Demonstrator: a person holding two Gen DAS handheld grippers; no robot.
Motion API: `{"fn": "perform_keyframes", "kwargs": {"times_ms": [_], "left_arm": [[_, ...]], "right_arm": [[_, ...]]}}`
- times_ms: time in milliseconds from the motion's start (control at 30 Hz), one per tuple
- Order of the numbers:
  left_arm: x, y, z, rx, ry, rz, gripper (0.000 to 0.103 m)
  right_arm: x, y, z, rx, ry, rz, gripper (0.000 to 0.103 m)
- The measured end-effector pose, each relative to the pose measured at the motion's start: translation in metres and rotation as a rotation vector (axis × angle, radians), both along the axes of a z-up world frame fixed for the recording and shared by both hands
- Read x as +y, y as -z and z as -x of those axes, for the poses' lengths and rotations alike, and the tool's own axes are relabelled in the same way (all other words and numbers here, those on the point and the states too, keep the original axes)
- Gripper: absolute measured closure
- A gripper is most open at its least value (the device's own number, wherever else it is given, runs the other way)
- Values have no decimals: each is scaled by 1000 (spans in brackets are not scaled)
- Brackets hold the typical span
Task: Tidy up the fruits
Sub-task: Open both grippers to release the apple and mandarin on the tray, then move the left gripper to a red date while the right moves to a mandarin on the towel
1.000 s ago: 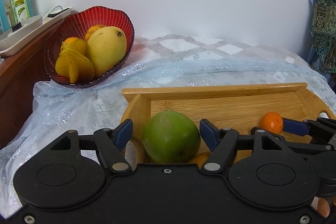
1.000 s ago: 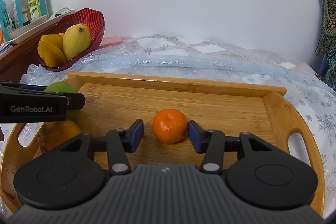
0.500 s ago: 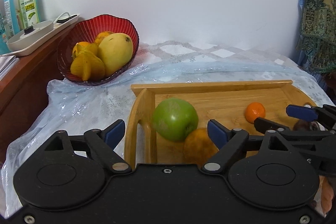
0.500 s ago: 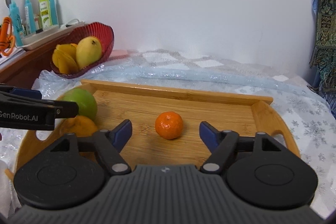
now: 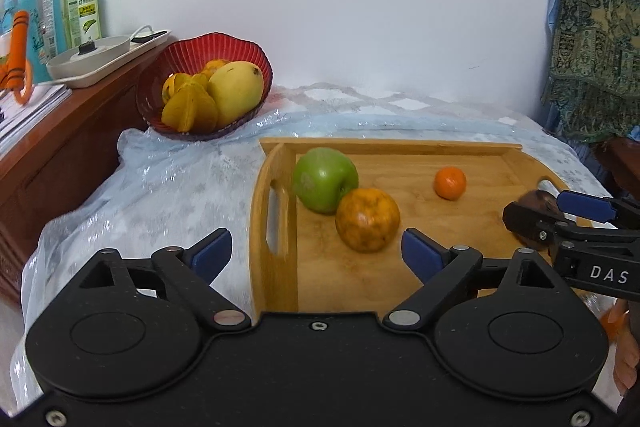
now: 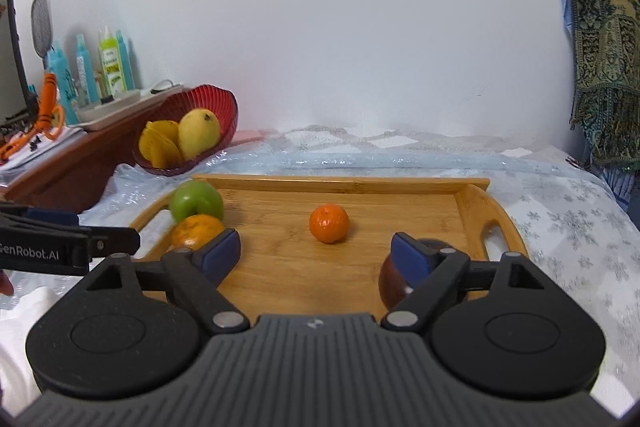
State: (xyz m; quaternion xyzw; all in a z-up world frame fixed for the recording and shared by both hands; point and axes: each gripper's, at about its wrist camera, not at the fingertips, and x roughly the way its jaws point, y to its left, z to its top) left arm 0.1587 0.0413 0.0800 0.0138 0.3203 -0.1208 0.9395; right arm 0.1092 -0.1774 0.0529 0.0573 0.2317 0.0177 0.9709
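White wall fills the back, and a shiny pale blue cloth point(image 5: 160, 187) covers the surface below it. At the upper left of the left wrist picture a red ribbed glass bowl point(image 5: 244, 53) holds a yellow mango point(image 5: 236, 93) and cut yellow fruit. To its right lies a wooden tray with handles point(image 5: 276, 211).

Inside the tray, going left to right, sit a green apple point(image 5: 324, 179), a big speckled orange point(image 5: 367, 219) touching it, a small bright tangerine point(image 5: 450, 183) well apart, and a dark brown round fruit point(image 6: 394, 281) at the lower right.

The left gripper point(image 5: 316, 253) has its fingers spread wide and empty, with the big orange just ahead between them (so this hand is nearer to it). The right gripper point(image 6: 316, 253) is spread and empty too; the tangerine lies straight ahead.

A second ago both grippers sat close around the apple and the tangerine. Now both have pulled back and let go.
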Motion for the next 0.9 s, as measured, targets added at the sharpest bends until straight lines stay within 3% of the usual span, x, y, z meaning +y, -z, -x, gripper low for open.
{"fn": "perform_keyframes", "kwargs": {"times_ms": [533,900], "left_arm": [[9,13,58,-22,-20,-9,6],[17,32,81,-15,-37,-29,4]], "right_arm": [[6,13,75,-76,-22,43,1],[16,37,104,-56,-37,43,0]]}}
